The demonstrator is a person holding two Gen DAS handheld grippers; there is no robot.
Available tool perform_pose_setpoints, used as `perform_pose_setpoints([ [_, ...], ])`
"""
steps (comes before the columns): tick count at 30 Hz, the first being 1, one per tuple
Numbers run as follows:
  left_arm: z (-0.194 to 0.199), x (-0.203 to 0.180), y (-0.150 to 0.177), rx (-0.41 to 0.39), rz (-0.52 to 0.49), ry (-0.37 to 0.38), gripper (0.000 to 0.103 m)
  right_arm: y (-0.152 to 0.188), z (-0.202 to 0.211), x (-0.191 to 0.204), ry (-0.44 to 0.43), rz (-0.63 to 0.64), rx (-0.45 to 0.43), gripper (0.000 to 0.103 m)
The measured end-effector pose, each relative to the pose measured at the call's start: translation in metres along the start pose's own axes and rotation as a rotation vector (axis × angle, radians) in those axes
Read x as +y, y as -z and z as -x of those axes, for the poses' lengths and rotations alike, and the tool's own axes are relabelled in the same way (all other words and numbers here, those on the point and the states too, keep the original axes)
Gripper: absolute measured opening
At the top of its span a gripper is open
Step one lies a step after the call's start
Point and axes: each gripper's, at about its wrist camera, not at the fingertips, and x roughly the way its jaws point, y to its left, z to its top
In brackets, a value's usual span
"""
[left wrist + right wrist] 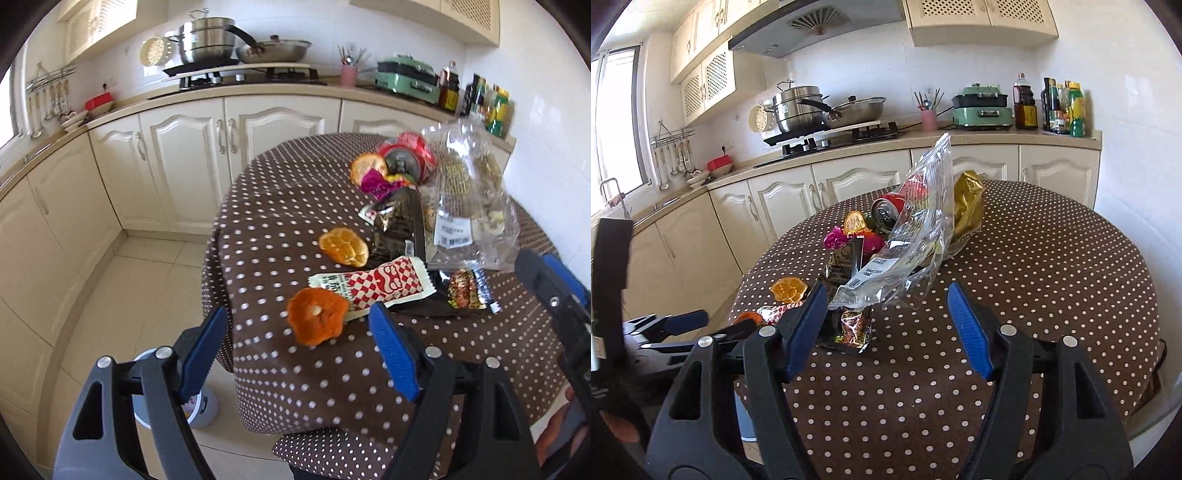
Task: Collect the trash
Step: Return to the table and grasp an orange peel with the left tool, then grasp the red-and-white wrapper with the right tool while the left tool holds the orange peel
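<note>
Both pairs of jaws are spread and hold nothing. Just beyond the left gripper (299,347) lies an orange peel (317,320); ahead of the right gripper (888,328) lies a small wrapper (854,326), then the clear bag (908,236). The step seems an approach; next, close on one piece.

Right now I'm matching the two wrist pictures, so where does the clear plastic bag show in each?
Left wrist view: the clear plastic bag lies at upper right on the dotted table, behind the red-checked wrapper.
Right wrist view: the bag stands at centre, just beyond the open right gripper.
Shared landmark: the soda can beside the bag.
</note>
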Motion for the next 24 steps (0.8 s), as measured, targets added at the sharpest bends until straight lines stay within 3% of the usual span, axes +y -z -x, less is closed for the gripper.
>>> perform_pose_setpoints([
  [3,-0.011,0.002,0.001,0.03,0.013,0.006,0.055,0.0,-0.003,0.0,-0.005,-0.002,0.005,0.067],
  [5,-0.008,0.006,0.003,0.011,0.026,-0.023,0.034,0.001,-0.003,0.002,-0.007,0.001,0.006,0.067],
  [9,0.003,0.021,0.004,-0.002,0.087,0.047,0.034,0.002,-0.006,0.012,-0.028,0.021,0.017,0.067],
  [20,0.044,0.06,0.022,-0.078,0.14,-0.029,0.034,0.008,-0.033,0.093,-0.136,0.189,0.136,0.067],
  [24,0.045,0.077,0.029,-0.072,0.164,-0.034,0.034,0.008,-0.054,0.111,-0.124,0.239,0.212,0.067],
])
